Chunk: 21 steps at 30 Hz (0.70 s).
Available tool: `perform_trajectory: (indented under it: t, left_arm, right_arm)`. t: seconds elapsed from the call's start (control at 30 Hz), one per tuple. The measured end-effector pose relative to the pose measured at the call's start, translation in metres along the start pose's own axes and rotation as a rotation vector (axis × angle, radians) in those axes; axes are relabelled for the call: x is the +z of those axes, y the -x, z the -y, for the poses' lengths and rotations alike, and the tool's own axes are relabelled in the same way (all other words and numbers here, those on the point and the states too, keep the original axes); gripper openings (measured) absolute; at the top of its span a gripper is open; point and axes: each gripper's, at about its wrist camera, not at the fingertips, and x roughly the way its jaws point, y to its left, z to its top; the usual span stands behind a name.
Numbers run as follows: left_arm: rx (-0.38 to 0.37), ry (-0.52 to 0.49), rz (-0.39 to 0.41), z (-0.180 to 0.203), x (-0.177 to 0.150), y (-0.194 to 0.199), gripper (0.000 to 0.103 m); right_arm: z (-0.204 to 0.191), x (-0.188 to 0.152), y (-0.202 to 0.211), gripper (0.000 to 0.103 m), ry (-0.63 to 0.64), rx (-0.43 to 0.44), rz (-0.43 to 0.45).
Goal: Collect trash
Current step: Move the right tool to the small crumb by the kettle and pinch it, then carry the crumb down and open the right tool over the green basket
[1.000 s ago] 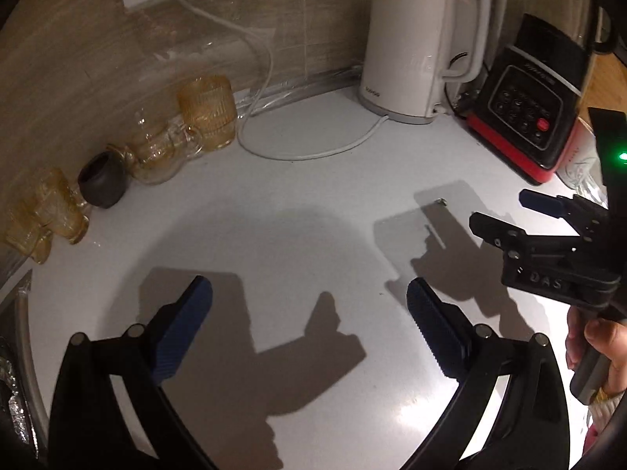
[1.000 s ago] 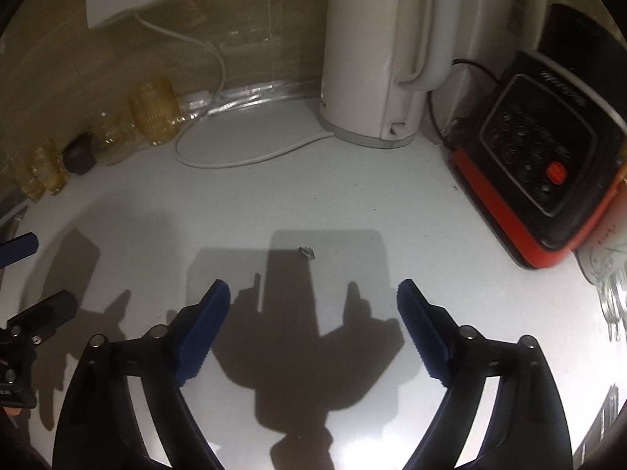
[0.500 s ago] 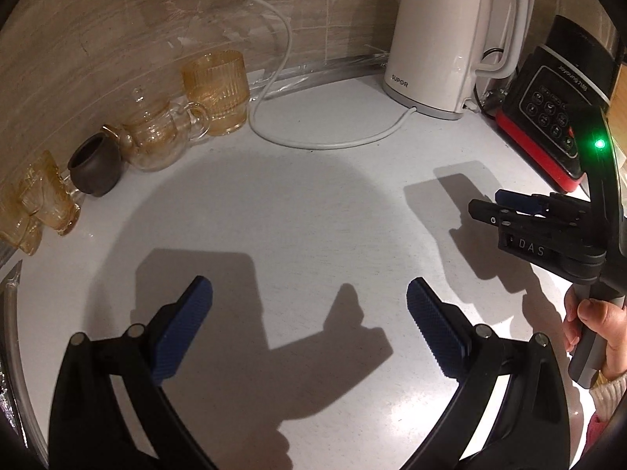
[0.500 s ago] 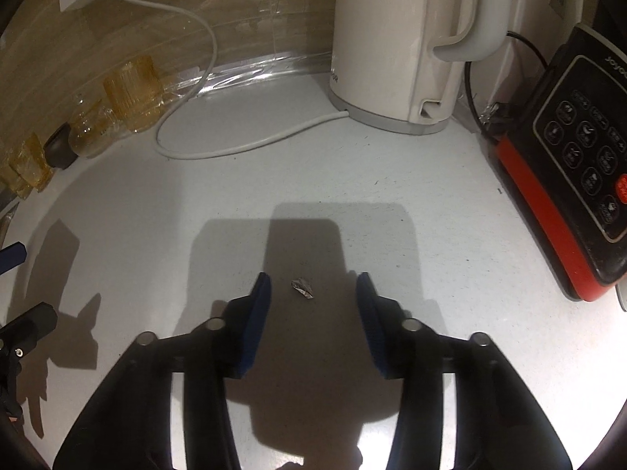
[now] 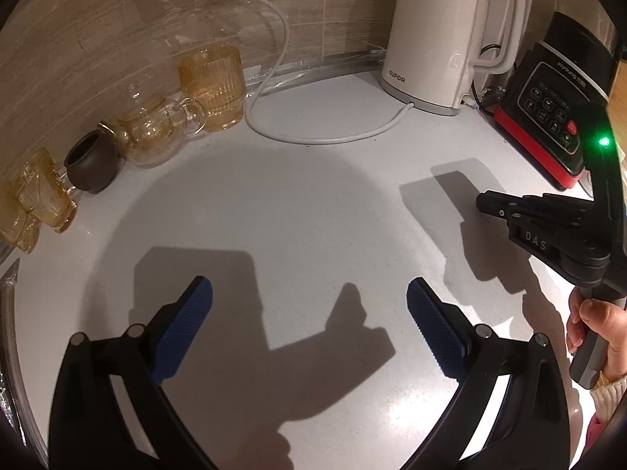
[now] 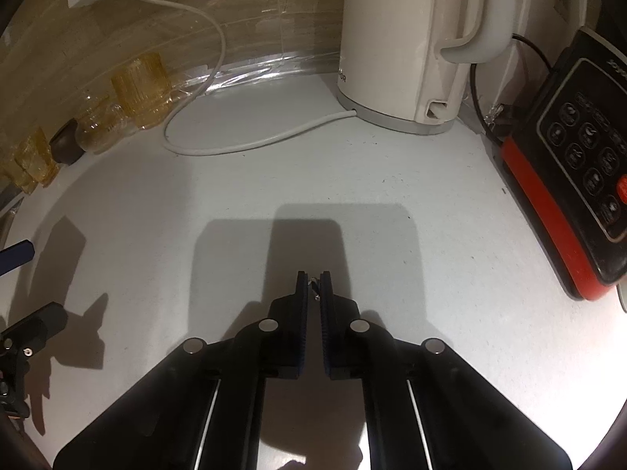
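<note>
On the white counter [image 6: 450,243] lies a tiny grey scrap of trash [image 6: 314,284]. My right gripper [image 6: 313,280] has shut on the scrap, which peeks out between the blue pad tips low over the counter. From the left wrist view the right gripper [image 5: 486,201] shows at the right, jaws together, with a person's hand [image 5: 595,325] on its handle. My left gripper [image 5: 309,297] hovers open over bare counter, nothing between its blue pads.
A white kettle [image 6: 403,39] and its looping cord [image 6: 250,145] stand at the back. A black and red appliance [image 6: 580,188] is at the right. Amber glasses [image 5: 211,86], a glass teapot [image 5: 153,133] and a dark cup [image 5: 92,164] line the left wall.
The right gripper moved in over the scrap and its jaws went from wide apart to shut around it. The left gripper stayed open and barely moved.
</note>
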Motion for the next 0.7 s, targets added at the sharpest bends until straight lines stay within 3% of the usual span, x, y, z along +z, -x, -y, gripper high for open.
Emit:
perform_trajectory:
  t: [0.3, 0.7]
  left_arm:
    - [-0.05, -0.05, 0.035, 0.019, -0.019, 0.039, 0.095]
    - [-0.164, -0.185, 0.035, 0.06, -0.105, 0.129, 0.095]
  right_arm:
    - [-0.018, -0.042, 0.08, 0.007, -0.017, -0.037, 0.043]
    - [-0.06, -0.182, 0.218, 0.007, -0.147, -0.111, 0.044]
